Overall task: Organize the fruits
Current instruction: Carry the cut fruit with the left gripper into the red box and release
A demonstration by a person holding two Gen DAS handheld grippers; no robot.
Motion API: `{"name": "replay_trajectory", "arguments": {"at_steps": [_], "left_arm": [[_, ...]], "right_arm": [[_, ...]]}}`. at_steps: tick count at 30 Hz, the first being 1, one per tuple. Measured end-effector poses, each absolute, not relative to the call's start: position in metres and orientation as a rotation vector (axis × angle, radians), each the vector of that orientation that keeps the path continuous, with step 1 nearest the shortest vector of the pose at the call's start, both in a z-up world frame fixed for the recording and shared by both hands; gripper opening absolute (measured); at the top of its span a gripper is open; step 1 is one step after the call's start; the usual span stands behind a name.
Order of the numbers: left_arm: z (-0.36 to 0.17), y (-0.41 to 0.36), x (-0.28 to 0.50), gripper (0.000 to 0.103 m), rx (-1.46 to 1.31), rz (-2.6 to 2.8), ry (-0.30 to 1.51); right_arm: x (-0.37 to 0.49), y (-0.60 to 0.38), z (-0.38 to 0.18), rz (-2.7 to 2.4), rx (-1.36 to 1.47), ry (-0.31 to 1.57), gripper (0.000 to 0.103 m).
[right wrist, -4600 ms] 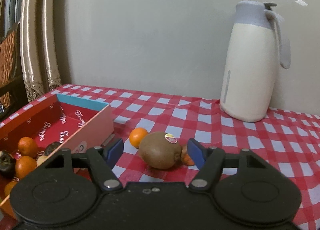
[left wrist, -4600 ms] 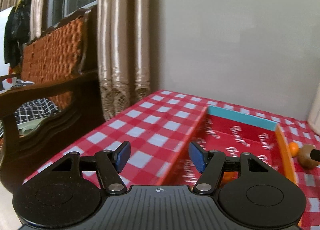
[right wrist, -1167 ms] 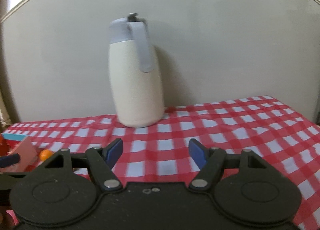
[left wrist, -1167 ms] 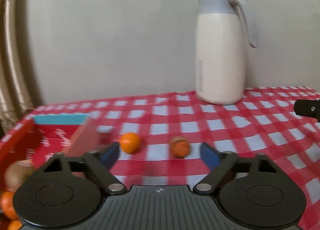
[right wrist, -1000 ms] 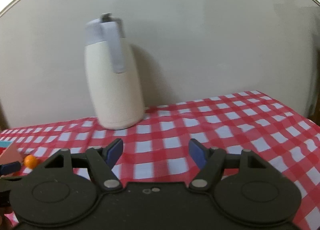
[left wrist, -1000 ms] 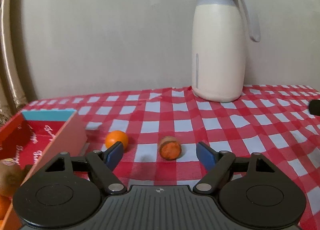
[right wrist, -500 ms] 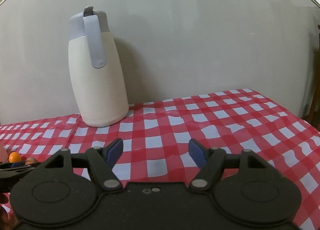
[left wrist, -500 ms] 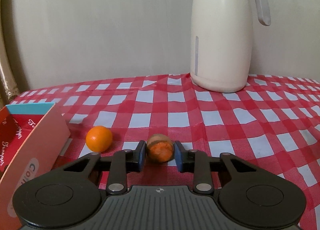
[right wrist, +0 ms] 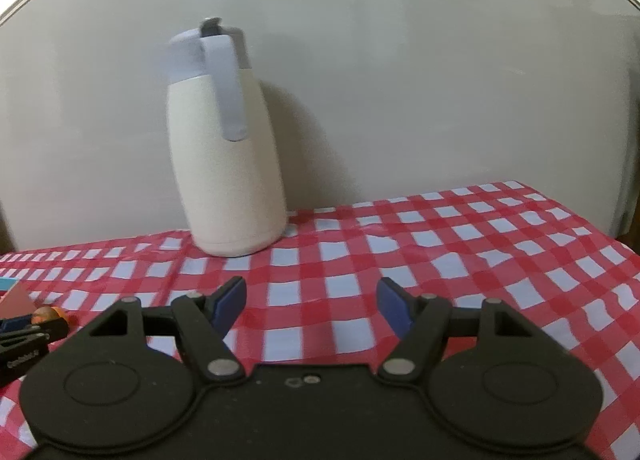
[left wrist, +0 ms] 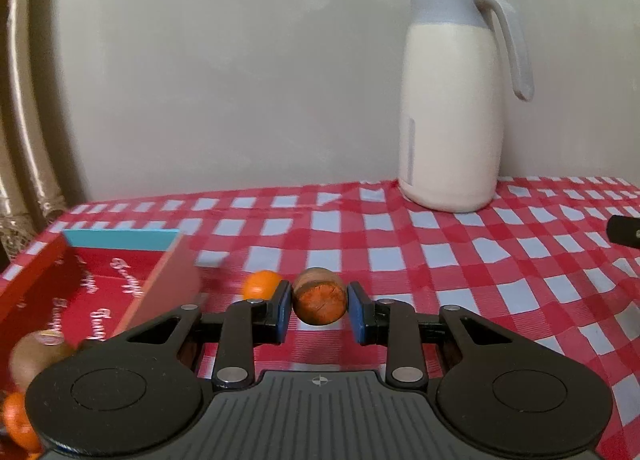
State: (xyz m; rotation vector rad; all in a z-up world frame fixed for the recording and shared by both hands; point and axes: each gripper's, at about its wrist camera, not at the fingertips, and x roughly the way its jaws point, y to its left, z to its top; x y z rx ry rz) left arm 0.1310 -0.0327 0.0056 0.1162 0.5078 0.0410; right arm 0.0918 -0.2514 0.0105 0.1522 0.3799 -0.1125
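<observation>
Between the left gripper's [left wrist: 319, 310] fingers, a brown-orange fruit [left wrist: 319, 301]

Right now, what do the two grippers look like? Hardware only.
Both match: the left gripper and right gripper have matte black bodies, two round discs, angular linkage arms with silver pivot pins, and blue pads. The left has a ribbed grey centre plate with a crosshair mark. No cables or sleeves visible.

Left gripper [left wrist: 319, 310] closed on brown-orange fruit [left wrist: 319, 296], apparently lifting it.
</observation>
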Motion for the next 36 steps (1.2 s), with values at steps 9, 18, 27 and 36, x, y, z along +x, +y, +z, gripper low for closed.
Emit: {"name": "replay_trajectory", "arguments": {"at_steps": [9, 18, 27, 36], "left_arm": [[0.028, 0.020, 0.105, 0.030, 0.097, 0.110, 0.470], [0.033, 0.082, 0.086, 0.030, 0.065, 0.205, 0.466], [0.036, 0.121, 0.073, 0.030, 0.033, 0.260, 0.453], [0.037, 0.141, 0.064, 0.030, 0.030, 0.297, 0.450]], "right_arm": [[0.089, -0.213, 0.019, -0.053, 0.131, 0.377, 0.072], [0.089, -0.155, 0.025, 0.040, 0.105, 0.370, 0.072], [0.088, -0.112, 0.024, 0.098, 0.071, 0.375, 0.071], [0.090, -0.094, 0.023, 0.129, 0.073, 0.375, 0.072]]}}
